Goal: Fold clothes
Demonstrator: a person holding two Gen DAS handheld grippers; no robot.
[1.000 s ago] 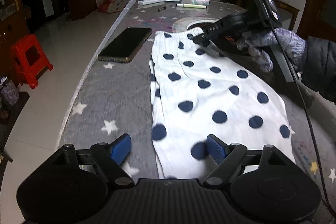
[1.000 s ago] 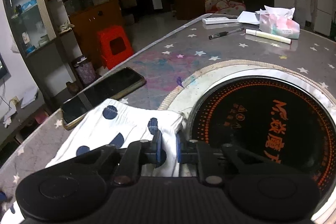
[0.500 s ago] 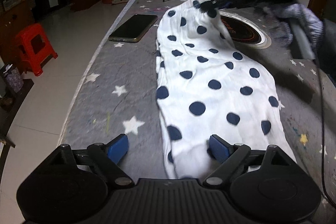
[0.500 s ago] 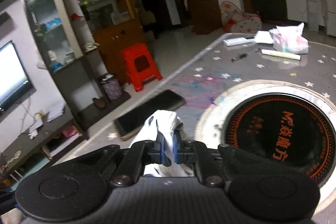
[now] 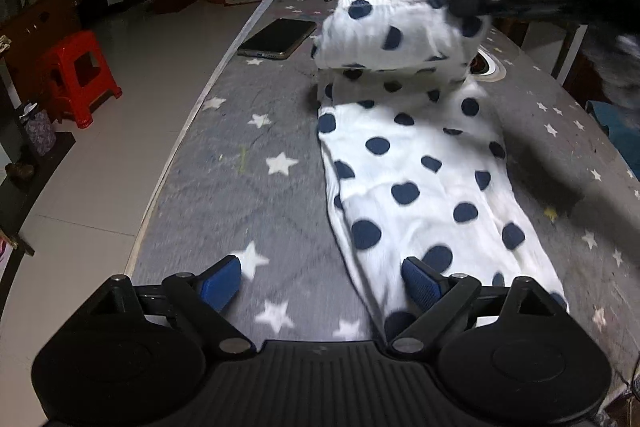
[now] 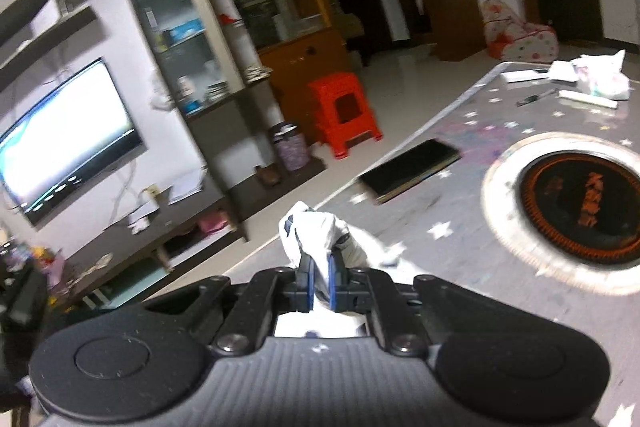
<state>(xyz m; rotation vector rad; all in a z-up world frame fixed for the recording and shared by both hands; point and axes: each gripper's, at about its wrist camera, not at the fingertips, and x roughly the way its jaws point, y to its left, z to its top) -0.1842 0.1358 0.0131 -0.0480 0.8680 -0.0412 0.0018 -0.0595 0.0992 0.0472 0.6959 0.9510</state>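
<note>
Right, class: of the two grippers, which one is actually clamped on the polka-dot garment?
The right gripper: its blue pads pinch a bunch of the polka-dot garment, lifting that end off the table. The left gripper is wide open, holding nothing.

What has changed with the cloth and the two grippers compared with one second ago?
The right gripper, shut on the far end of the cloth throughout, has lifted that end off the table and carried it back over the rest, toward the left gripper. The near part of the cloth stayed flat. The left gripper stayed open at the near end, and the phone did not move.
</note>
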